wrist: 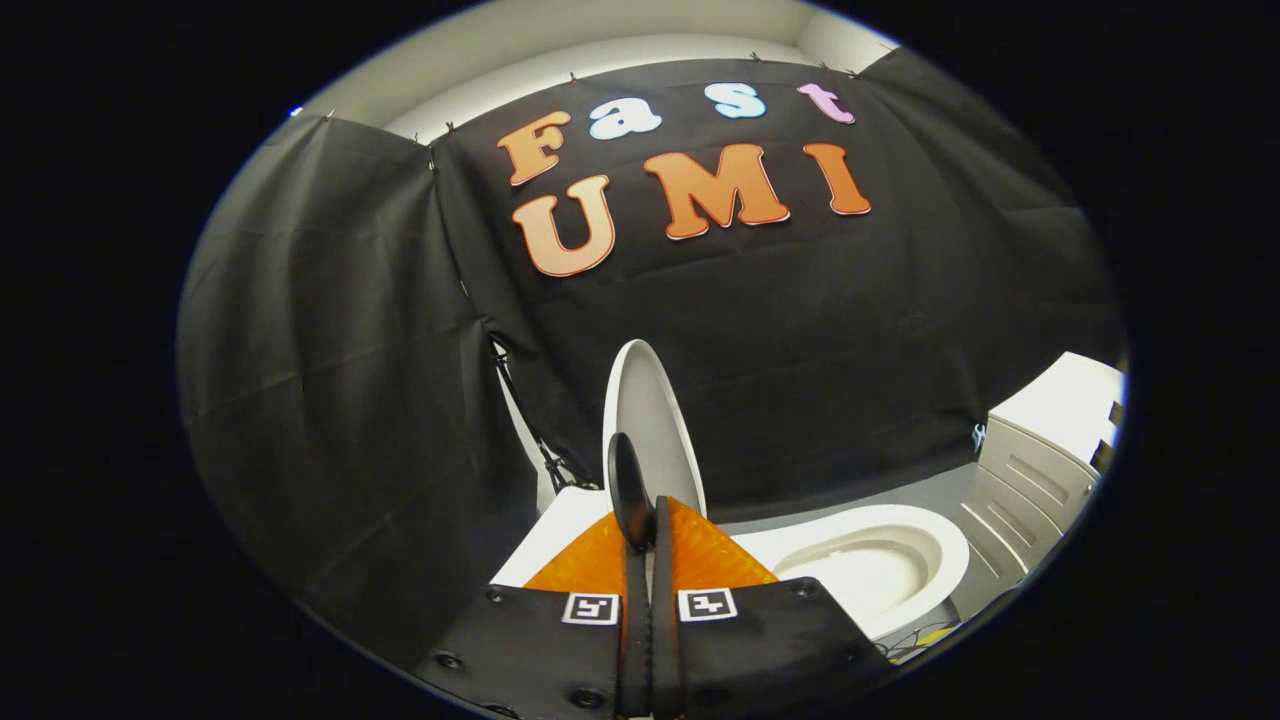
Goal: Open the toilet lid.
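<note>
Raised toilet lid (652, 420) just beyond closed fingers (662, 520).

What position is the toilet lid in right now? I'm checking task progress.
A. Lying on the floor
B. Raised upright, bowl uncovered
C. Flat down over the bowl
B: the toilet lid stands upright just beyond the closed gripper, and the bowl beside it is uncovered.

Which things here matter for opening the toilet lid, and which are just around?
Job: toilet lid, raised upright; toilet bowl, open beside the fingers; gripper, fingers closed together just before the lid.
Around: white cabinet beyond the bowl; cables on the floor.
</note>
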